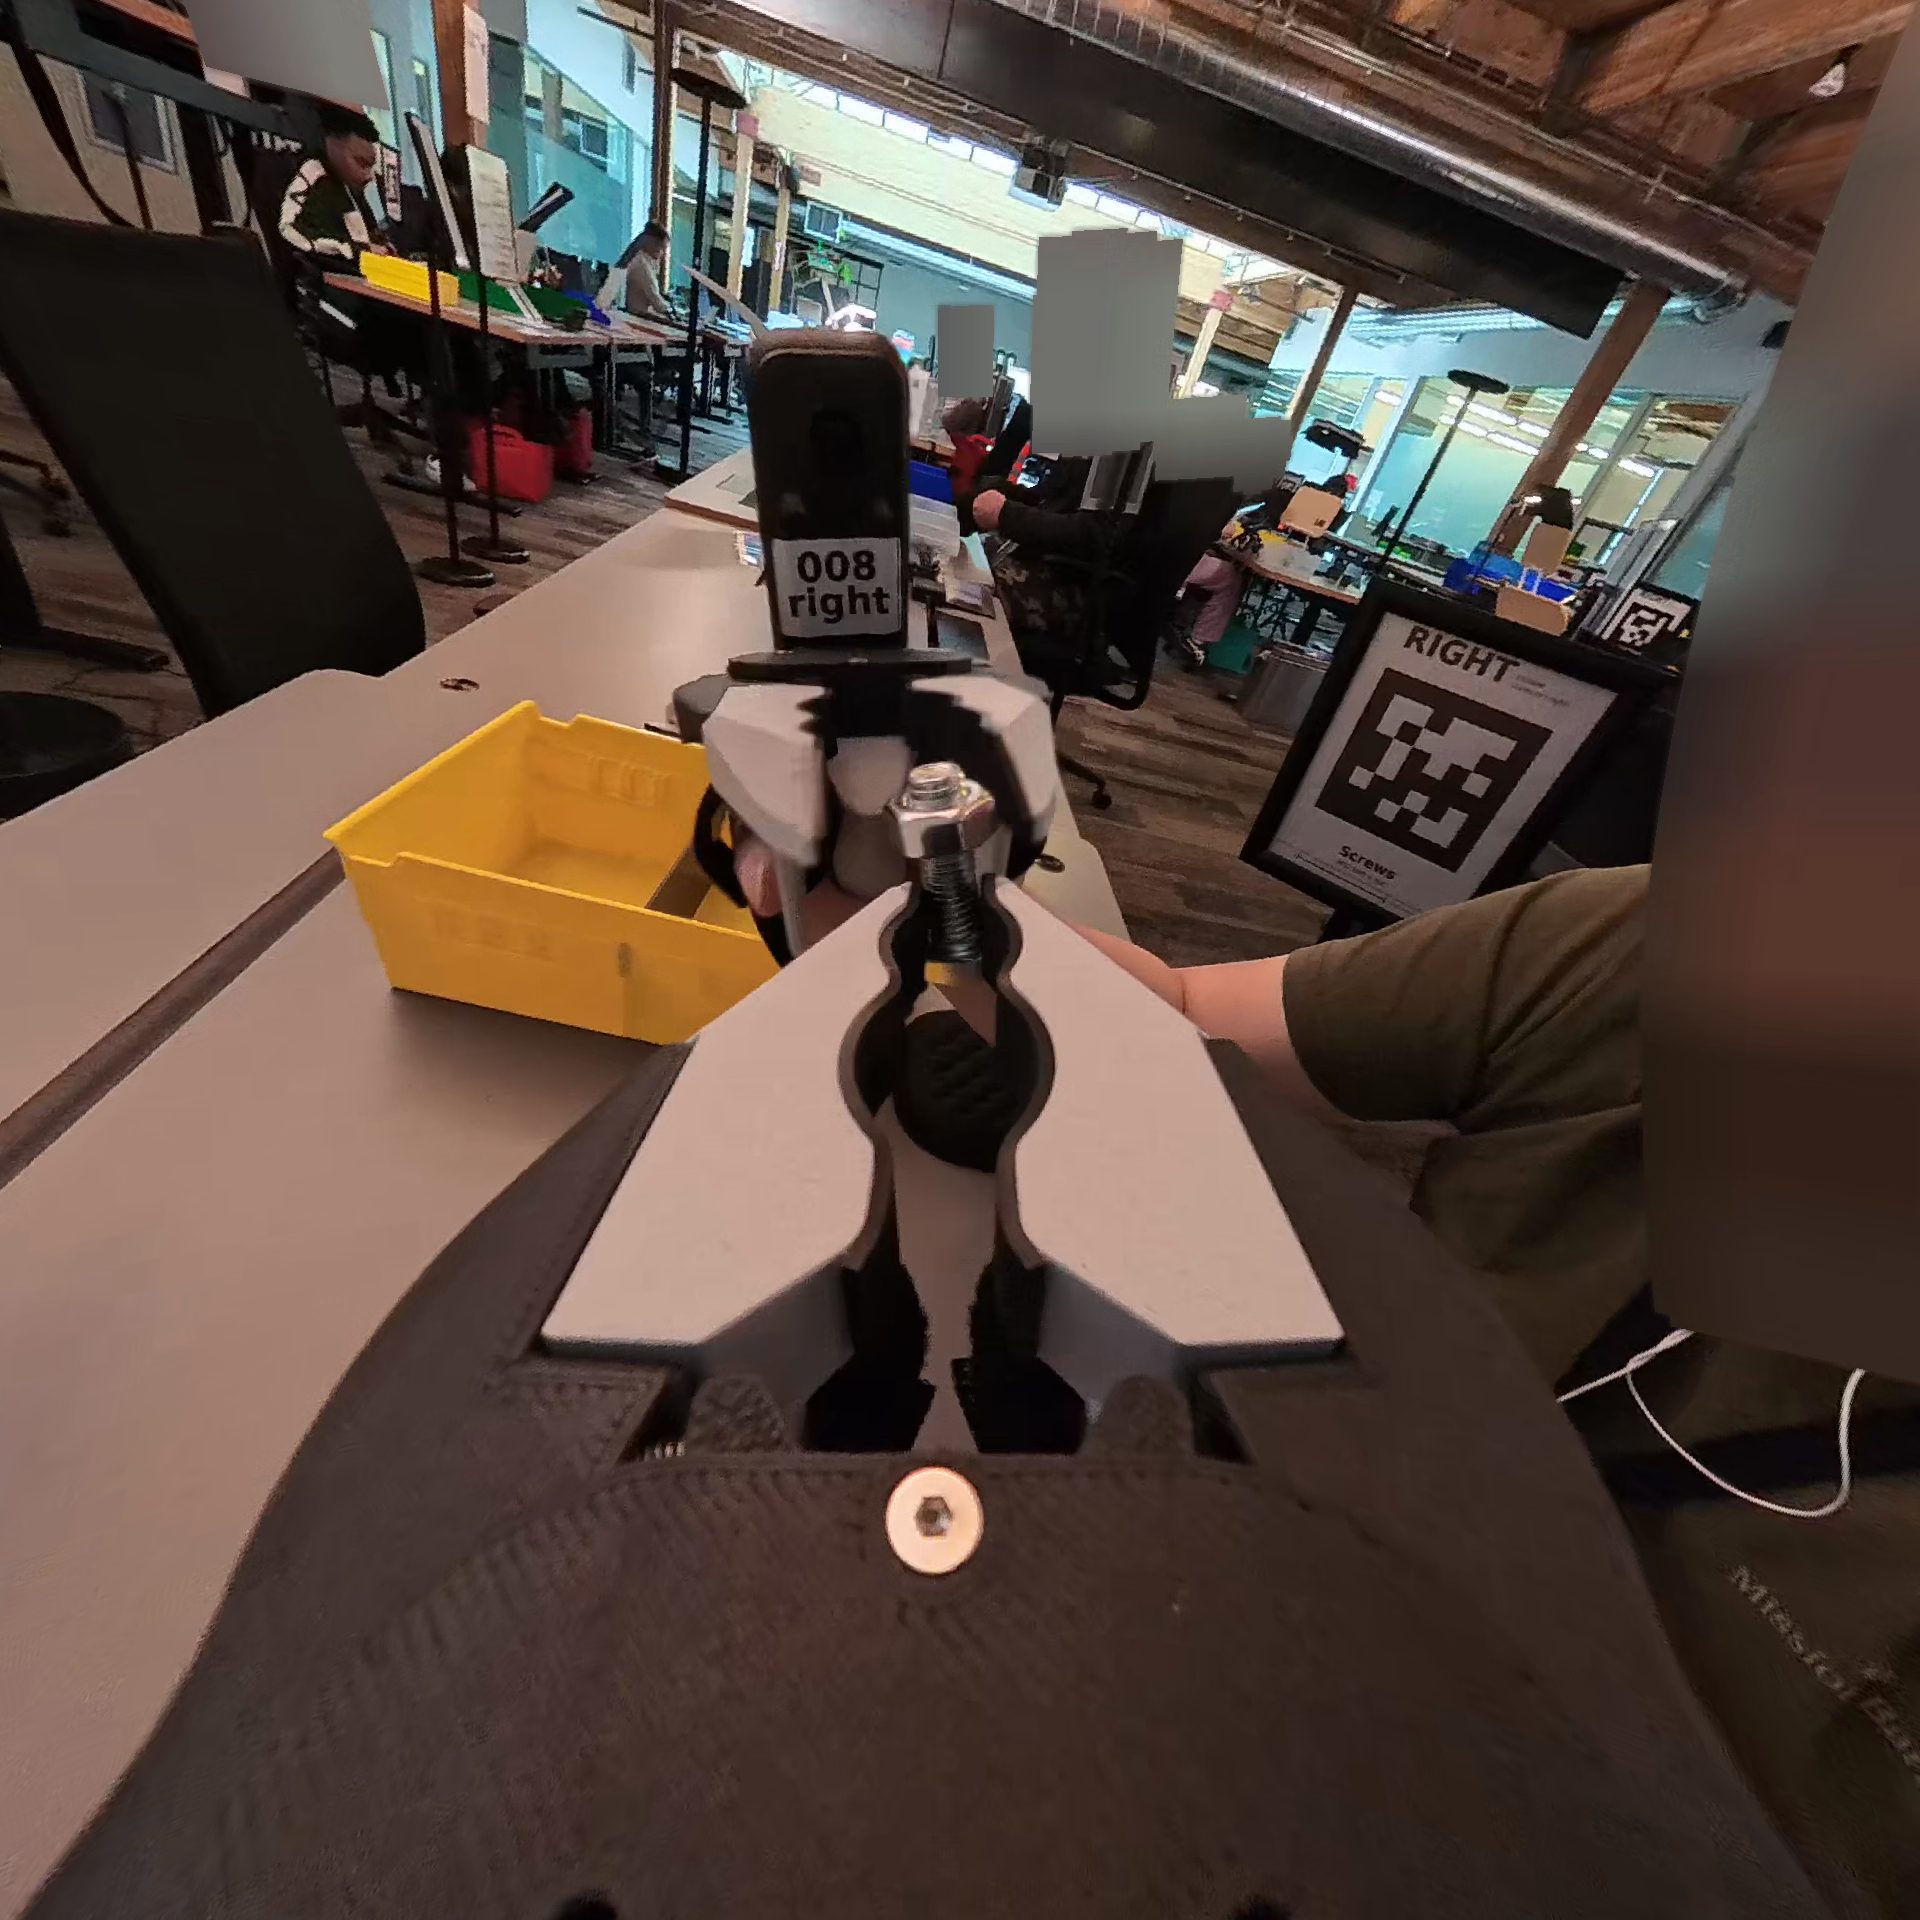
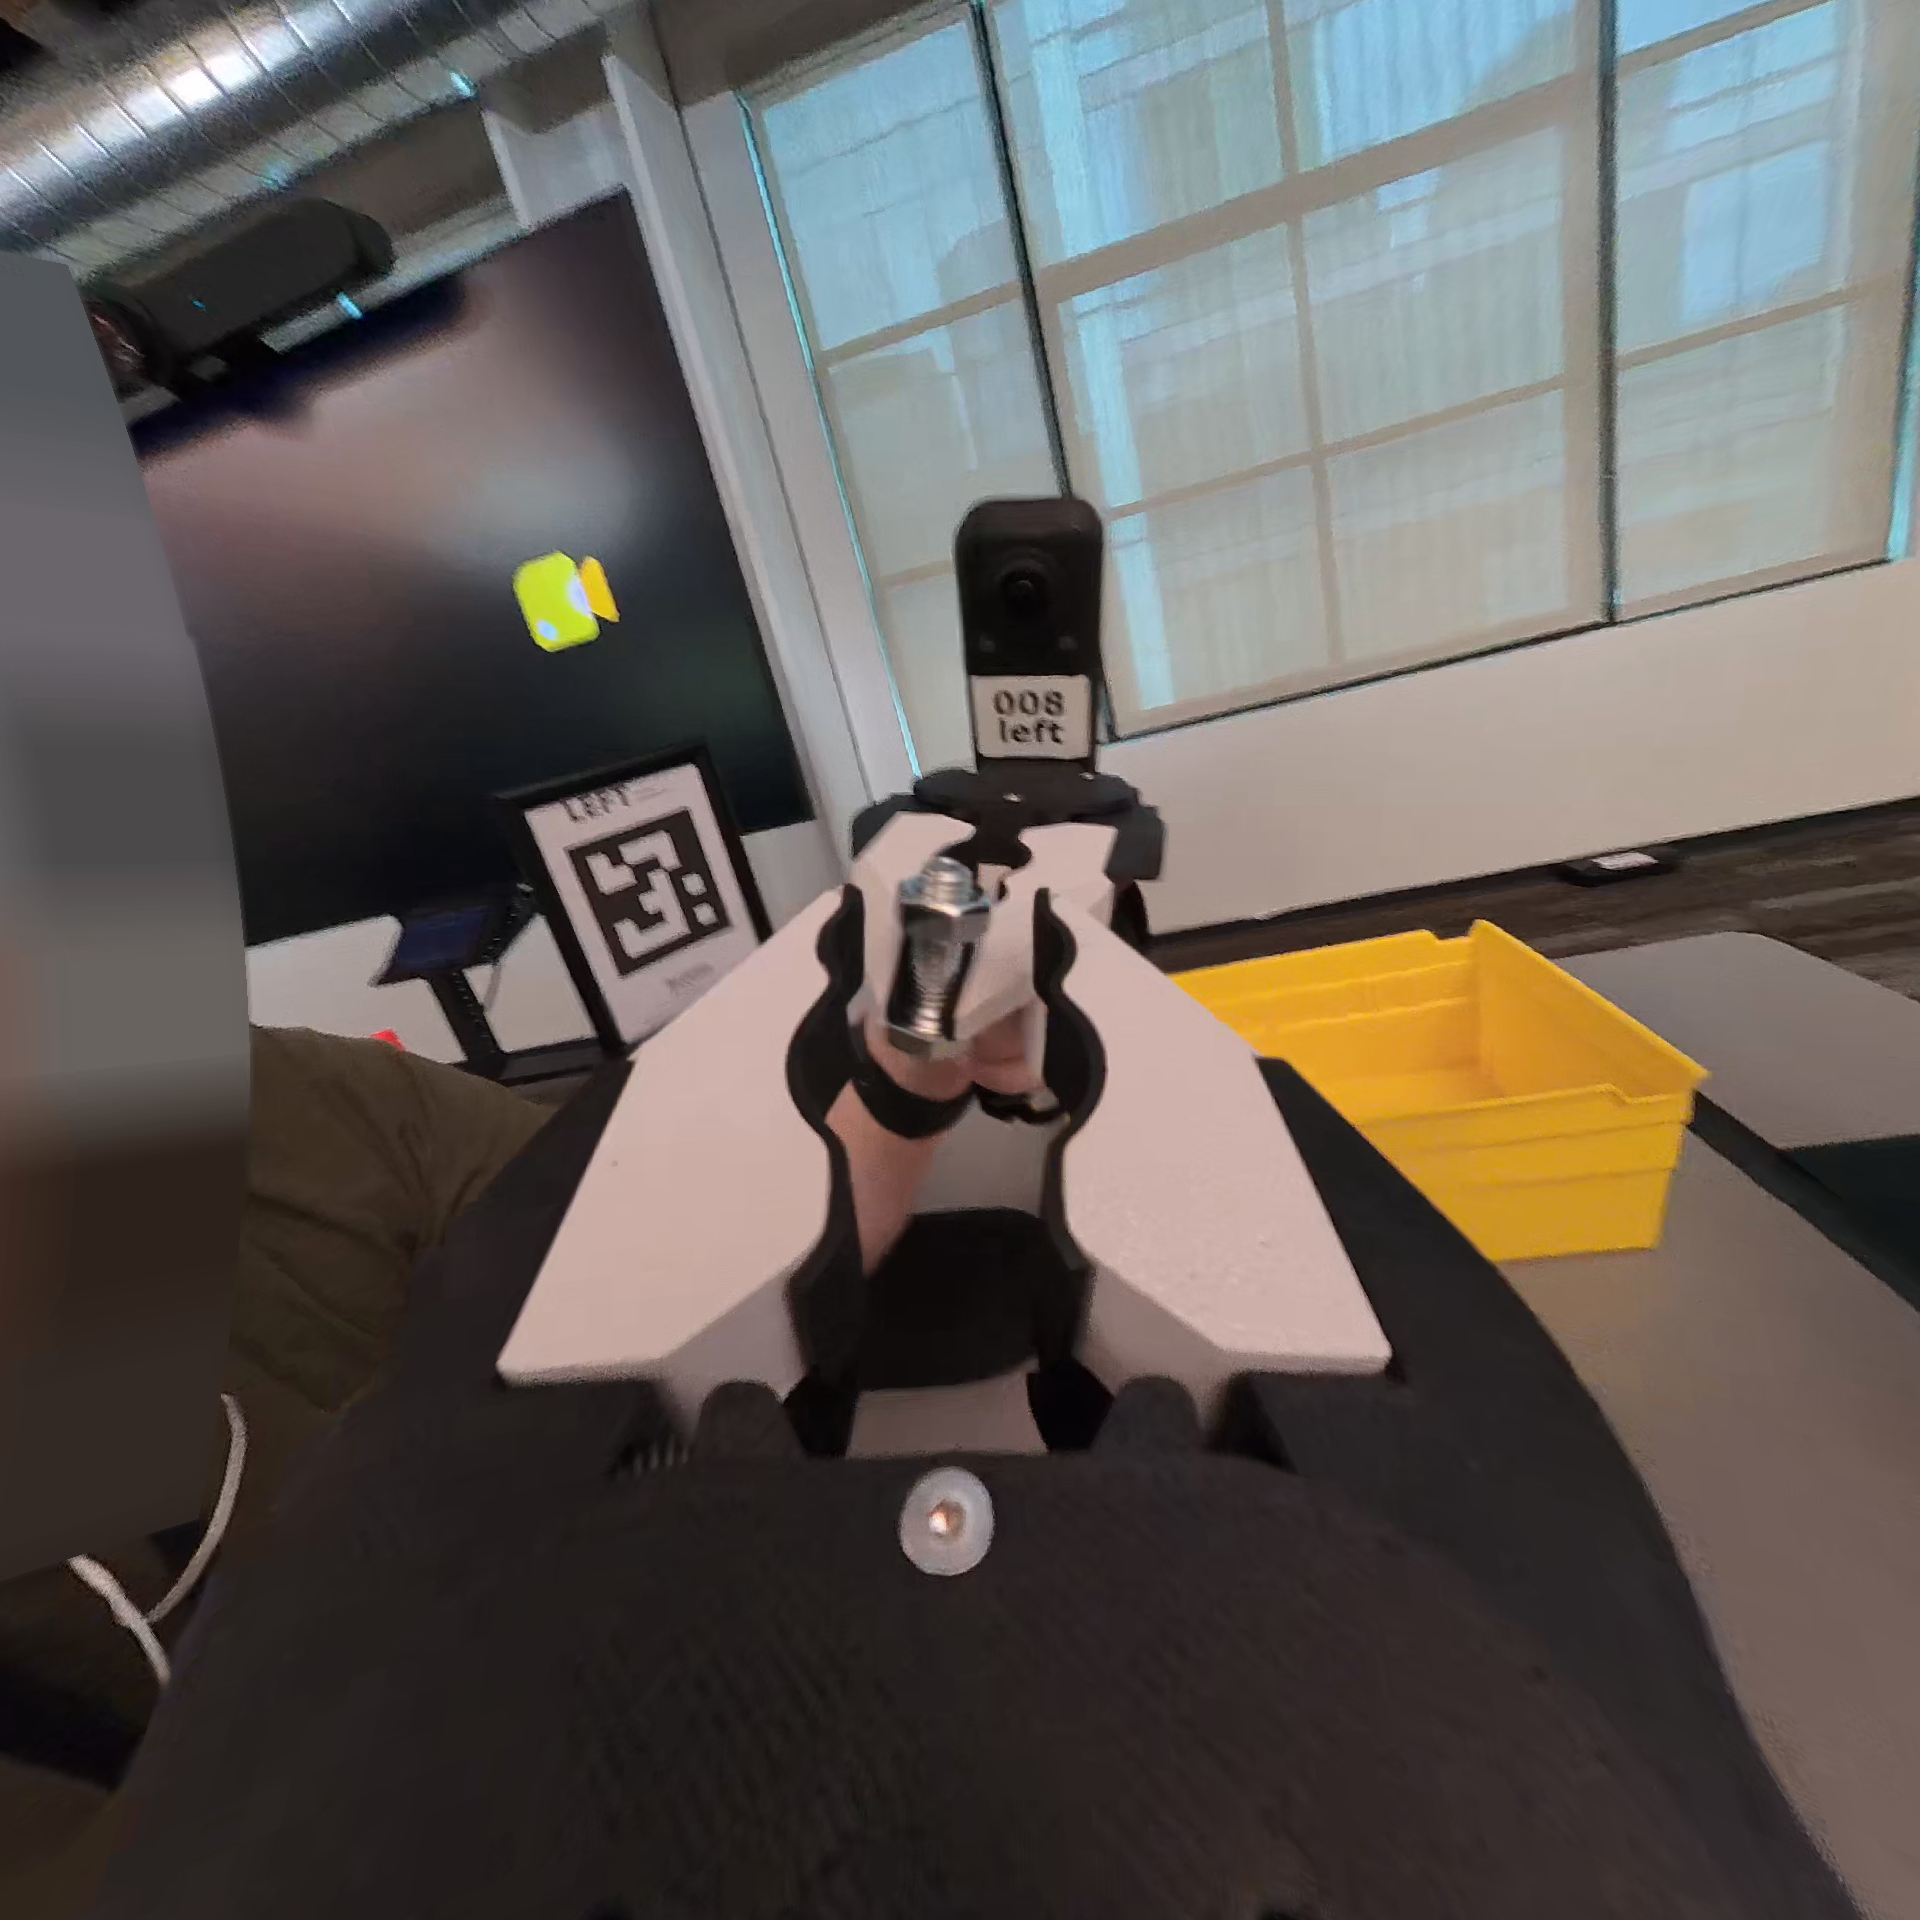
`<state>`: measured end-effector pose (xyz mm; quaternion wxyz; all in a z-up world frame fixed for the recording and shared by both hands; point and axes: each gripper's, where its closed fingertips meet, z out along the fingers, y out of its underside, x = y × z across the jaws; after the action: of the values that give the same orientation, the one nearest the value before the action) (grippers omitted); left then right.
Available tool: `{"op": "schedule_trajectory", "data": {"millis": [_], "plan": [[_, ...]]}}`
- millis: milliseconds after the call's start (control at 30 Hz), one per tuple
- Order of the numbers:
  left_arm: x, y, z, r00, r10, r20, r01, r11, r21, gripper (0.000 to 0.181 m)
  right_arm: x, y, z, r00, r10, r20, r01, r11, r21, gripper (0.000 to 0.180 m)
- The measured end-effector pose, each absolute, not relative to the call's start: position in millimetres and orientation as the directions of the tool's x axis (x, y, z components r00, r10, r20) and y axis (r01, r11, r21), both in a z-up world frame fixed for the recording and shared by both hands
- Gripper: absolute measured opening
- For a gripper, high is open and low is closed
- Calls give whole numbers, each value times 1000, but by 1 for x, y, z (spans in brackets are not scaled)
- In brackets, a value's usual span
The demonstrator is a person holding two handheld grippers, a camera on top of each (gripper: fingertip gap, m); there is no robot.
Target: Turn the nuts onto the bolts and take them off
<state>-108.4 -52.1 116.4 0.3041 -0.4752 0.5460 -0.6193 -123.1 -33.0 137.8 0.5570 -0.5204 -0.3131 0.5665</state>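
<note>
- The left gripper (image 1: 951,906) is clamped down on the bolt (image 1: 945,883). The threaded shank is pinched right at the fingertips, and the free end is pointed up and away.
- The nut (image 1: 940,821) is sat near that free end, with a bit of thread showing past it, so it's partly wound on.
- The right gripper (image 2: 945,900) is brought in nose-to-nose with the left one. Its fingers are parted a little and placed either side of the nut. In the right wrist view a gap can be seen on both sides, so the nut doesn't look gripped yet (that view is a bit smeared, mind).
- My read on doing this bit well:
  - The flats of the nut should be caught squarely, not the corners.
  - The right gripper should be kept in line with the bolt's axis, so the nut gets spun and not cocked on the threads.
  - The bolt needs to be held dead firm, or it'll just be turned along with the nut.
- The whole thing is held up in the air, off the grey table (image 1: 208,1039).
- A yellow bin (image 1: 520,935) is parked on the table just behind the grippers, handy if anything gets dropped.
- A framed marker board (image 1: 1434,769) is stood further out on the right.
</note>
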Motion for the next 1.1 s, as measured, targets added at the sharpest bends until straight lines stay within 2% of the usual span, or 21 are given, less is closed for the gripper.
{"op": "schedule_trajectory", "data": {"millis": [100,200,567,767,900,1033,1100], "plan": [[-109,-46,117,-329,-914,237,-136,-203,-970,8,-119,-35,145,132,952,-276,-346,-217,-913,29],[-110,-47,115,-317,-925,209,-150,-169,-974,8,-122,-31,139,197,950,-244,-300,-179,-937,29],[-107,-52,108,-281,-955,98,-165,-53,-985,8,-132,-37,134,202,958,-204,-245,-153,-958,16],[-112,-62,126,-342,-936,90,-59,-74,-996,8,-127,-40,137,167,969,-179,-267,-131,-955,30],[-112,-64,125,-333,-941,66,-73,-45,-996,8,-125,-41,137,115,971,-210,-287,-169,-943,31],[-115,-67,129,-354,-932,81,-62,-64,-996,7,-136,-53,137,112,983,-149,-243,-118,-963,44],[-115,-67,128,-352,-932,80,-69,-60,-996,8,-137,-54,141,127,983,-136,-261,-99,-960,44]]}}
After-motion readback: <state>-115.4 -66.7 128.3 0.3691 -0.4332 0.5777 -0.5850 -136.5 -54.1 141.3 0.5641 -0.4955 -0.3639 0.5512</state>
